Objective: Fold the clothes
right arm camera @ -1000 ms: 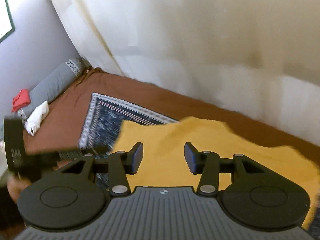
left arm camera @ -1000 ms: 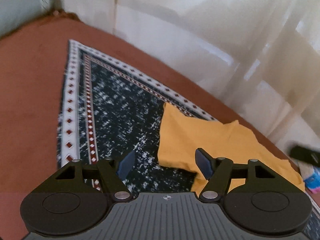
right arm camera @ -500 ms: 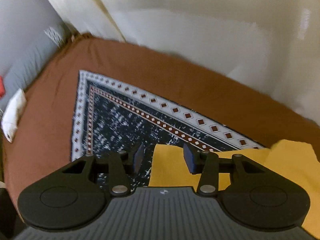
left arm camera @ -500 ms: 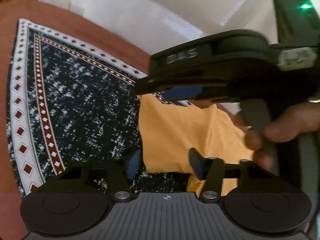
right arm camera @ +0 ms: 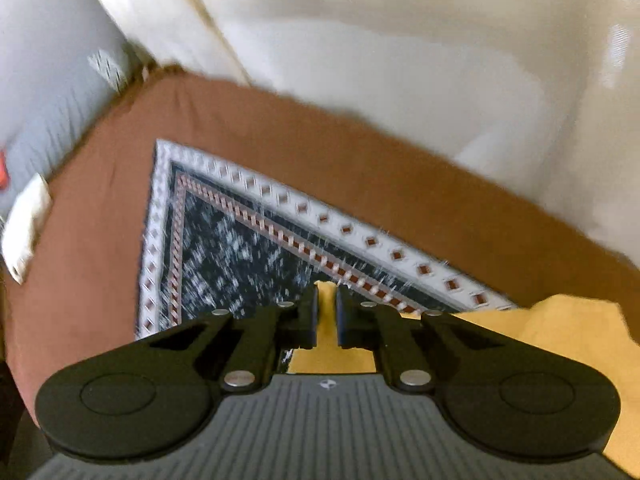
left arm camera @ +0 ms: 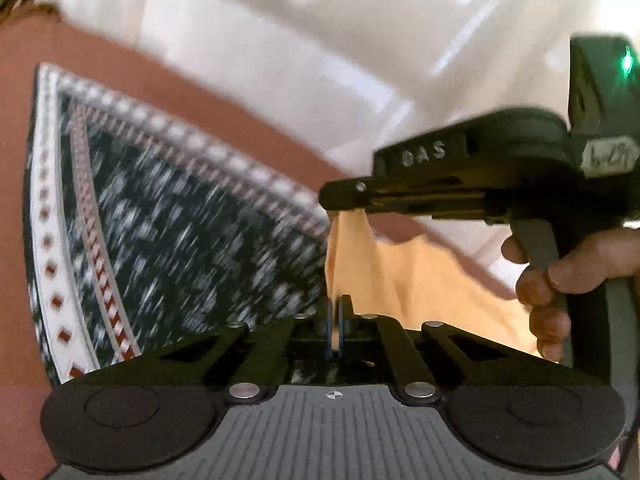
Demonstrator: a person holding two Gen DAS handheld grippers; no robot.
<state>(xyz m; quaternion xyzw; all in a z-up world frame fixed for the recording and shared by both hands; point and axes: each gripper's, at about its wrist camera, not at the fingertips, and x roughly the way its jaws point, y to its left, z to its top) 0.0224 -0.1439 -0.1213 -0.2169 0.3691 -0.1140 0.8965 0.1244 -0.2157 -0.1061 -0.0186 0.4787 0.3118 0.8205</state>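
Left gripper (left arm camera: 333, 322) and right gripper (right arm camera: 327, 312), jaws just closing, are each pinching a corner of the yellow garment (right arm camera: 552, 344) lying on the patterned cloth (right arm camera: 240, 248); both corners are best lifted together, keeping the edge taut

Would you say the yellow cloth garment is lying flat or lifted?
Partly lifted: the right gripper holds one corner of the yellow cloth garment above the bed.
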